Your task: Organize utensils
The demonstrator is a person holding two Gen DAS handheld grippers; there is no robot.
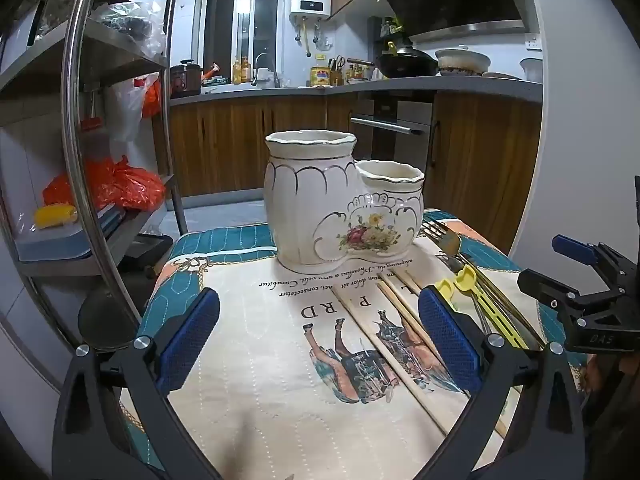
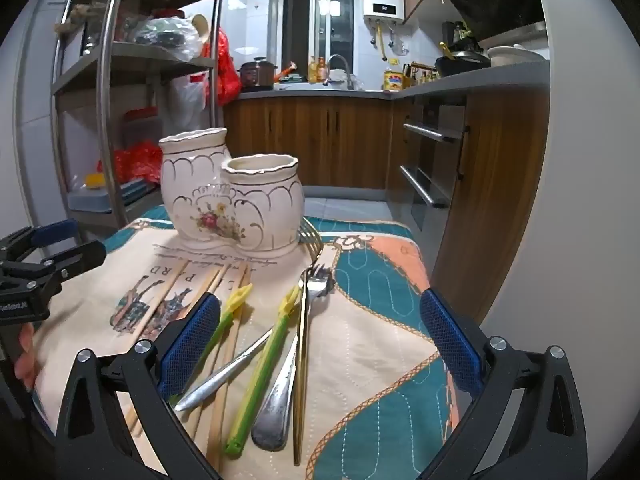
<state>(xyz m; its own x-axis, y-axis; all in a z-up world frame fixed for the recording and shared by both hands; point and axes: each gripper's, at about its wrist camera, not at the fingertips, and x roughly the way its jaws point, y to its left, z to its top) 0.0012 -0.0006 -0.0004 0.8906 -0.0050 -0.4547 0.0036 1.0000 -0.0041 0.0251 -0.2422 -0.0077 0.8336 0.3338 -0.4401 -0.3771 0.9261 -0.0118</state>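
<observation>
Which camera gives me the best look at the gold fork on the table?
The right wrist view: the gold fork lies there in full, slim handle to tines, beside the ceramic holder. The left wrist view catches only its tines and part of the handle at the right, behind the holder.

Both grippers spread wide and empty, tilted slightly down: left gripper (image 1: 319,338) fills its view's bottom, right gripper (image 2: 320,338) likewise, each visible at the other view's edge.

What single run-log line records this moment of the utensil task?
stage: start | left gripper: open, empty | right gripper: open, empty | holder: empty | forks, chopsticks: loose on cloth
</observation>
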